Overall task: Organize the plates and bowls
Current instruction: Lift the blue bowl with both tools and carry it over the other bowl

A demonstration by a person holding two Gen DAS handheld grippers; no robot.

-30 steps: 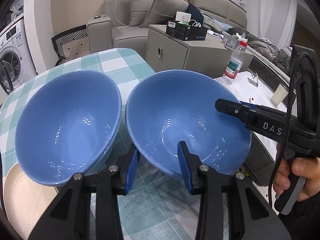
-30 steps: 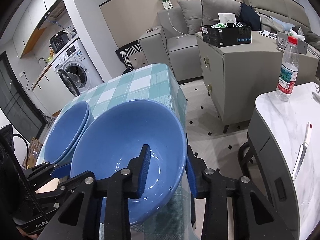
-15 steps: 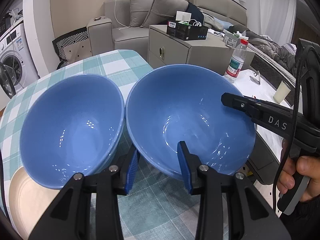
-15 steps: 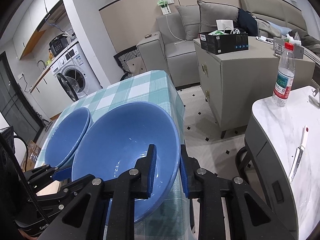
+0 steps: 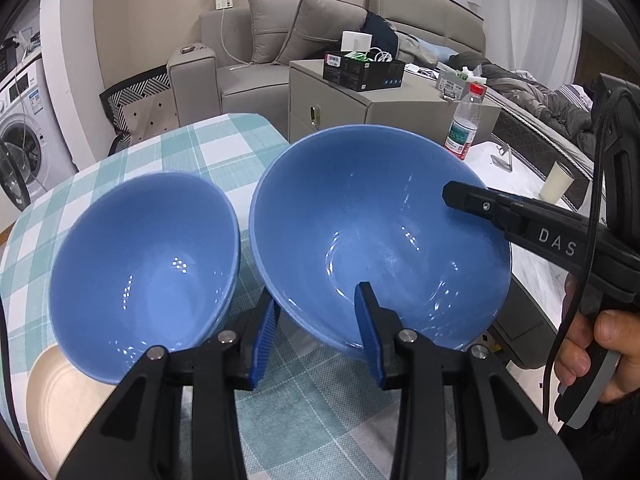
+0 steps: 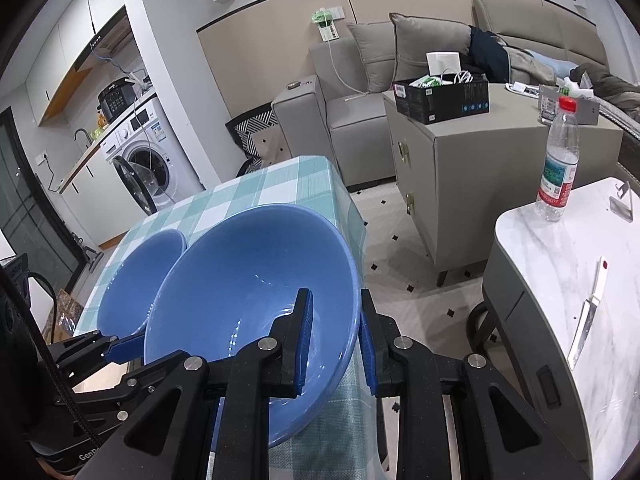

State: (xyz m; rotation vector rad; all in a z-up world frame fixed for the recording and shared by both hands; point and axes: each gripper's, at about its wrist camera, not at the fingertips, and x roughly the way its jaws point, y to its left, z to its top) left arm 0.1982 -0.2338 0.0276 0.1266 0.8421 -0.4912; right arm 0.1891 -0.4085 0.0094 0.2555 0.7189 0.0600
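Two blue bowls are over the checked table [image 5: 208, 152]. The right blue bowl [image 5: 372, 232] is raised and tilted; it also shows in the right wrist view [image 6: 248, 280]. My right gripper [image 6: 334, 332] is shut on its right rim, one finger inside, one outside. My left gripper [image 5: 316, 320] straddles its near rim, jaws wide, not pinching. The left blue bowl [image 5: 140, 264] sits beside it, also seen in the right wrist view [image 6: 136, 280]. A cream plate [image 5: 60, 400] lies under the left bowl's near side.
The table's right edge drops to a tiled floor [image 6: 400, 240]. A marble-topped table [image 6: 580, 280] at right holds a water bottle [image 6: 558, 160] and a knife [image 6: 588, 316]. A grey cabinet [image 6: 472, 168] and sofa [image 5: 248, 68] stand behind.
The right gripper closed onto the right bowl's rim and lifted and tilted it. The left gripper stayed open at its near rim.
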